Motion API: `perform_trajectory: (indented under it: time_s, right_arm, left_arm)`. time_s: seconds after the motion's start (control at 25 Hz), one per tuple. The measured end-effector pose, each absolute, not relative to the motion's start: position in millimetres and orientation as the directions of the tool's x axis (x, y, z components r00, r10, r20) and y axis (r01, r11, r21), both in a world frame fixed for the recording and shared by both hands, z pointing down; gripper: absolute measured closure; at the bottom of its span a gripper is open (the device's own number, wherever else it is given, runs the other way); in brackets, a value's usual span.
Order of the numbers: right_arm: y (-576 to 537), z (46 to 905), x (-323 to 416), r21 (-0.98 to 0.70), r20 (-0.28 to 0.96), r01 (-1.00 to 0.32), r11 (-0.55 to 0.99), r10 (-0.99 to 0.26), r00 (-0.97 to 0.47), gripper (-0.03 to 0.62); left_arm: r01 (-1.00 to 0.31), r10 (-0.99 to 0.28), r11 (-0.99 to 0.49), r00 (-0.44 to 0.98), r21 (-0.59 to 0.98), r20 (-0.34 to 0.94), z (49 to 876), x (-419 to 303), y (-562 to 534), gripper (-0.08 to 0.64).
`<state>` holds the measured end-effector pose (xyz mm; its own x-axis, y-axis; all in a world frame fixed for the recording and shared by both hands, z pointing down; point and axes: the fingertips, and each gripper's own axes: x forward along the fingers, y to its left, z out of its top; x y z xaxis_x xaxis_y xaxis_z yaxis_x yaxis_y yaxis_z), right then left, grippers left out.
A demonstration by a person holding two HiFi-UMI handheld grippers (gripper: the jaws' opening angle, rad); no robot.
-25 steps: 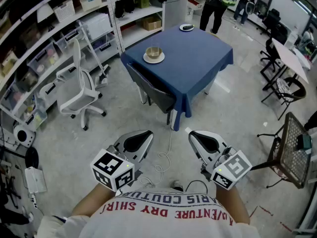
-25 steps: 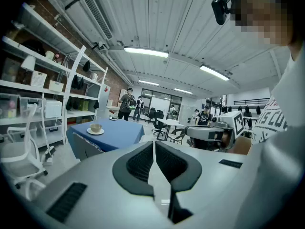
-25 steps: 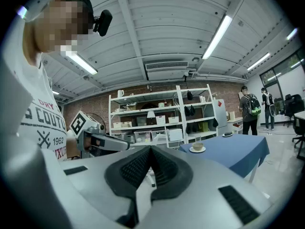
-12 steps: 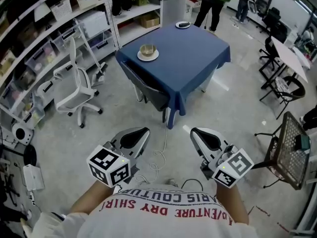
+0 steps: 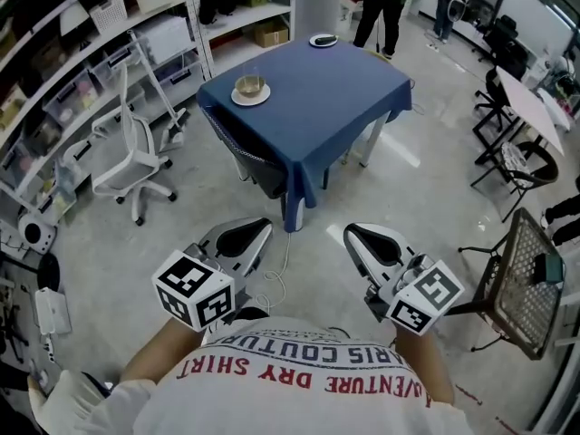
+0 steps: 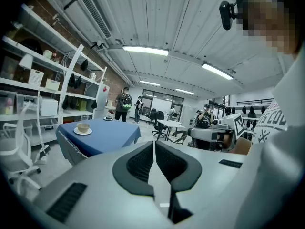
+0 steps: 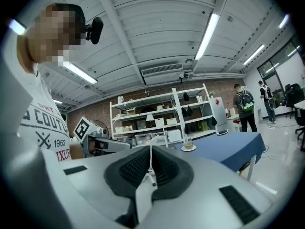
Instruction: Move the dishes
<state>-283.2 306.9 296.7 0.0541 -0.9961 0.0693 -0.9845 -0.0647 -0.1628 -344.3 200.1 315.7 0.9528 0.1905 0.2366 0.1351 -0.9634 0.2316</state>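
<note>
1. L gripper (image 5: 243,239) & R gripper (image 5: 367,241): jaws shut, nothing btwn them; both well short of the table (image 5: 331,93).
2. Dishes: bowl (image 5: 250,84) on saucer (image 5: 237,98) by tabletop's left corner; small plate (image 5: 323,40) at far corner.
3. Approach: mind the floor cable (image 5: 272,284); chair (image 5: 249,157) blocks near-left edge, so prob. best to stand at the left corner.
4. Open jaws before reaching; take saucer rim level so bowl doesn't slide.

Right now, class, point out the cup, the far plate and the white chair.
cup (image 5: 250,86), head view, its side
far plate (image 5: 313,41), head view, its left rim
white chair (image 5: 136,141), head view, its backrest
</note>
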Motion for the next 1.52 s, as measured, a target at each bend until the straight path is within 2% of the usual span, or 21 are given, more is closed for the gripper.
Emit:
perform_trajectory:
  time_s: [0.28, 0.56, 1.16, 1.52]
  right_arm:
    - [323.9, 317.1, -258.4, -0.203, 0.088, -0.978, -0.051, -0.996, 0.034, 0.568]
    - [293.0, 335.5, -212.4, -0.217, 0.106, -0.976, -0.026, -0.994, 0.003, 0.568]
    - [107.6, 357.6, 3.7, -0.25, 0.176, -0.961, 0.121, -0.97, -0.168, 0.566]
    - [22.5, 346.5, 64.0, -0.231, 0.167, -0.941, 0.248, -0.942, -0.29, 0.565]
  left_arm:
    - [0.106, 0.171, -0.962, 0.953, 0.252, 0.249, 331.9, -320.3, 213.4, 0.523]
    - [0.076, 0.154, -0.959, 0.948, 0.272, 0.277, 353.2, -280.7, 183.9, 0.523]
    - [-0.018, 0.084, -0.948, 0.948, 0.316, 0.307, 375.2, -67.2, 18.8, 0.523]
    - [-0.142, -0.02, -0.928, 0.942, 0.345, 0.334, 383.9, -12.8, -56.8, 0.523]
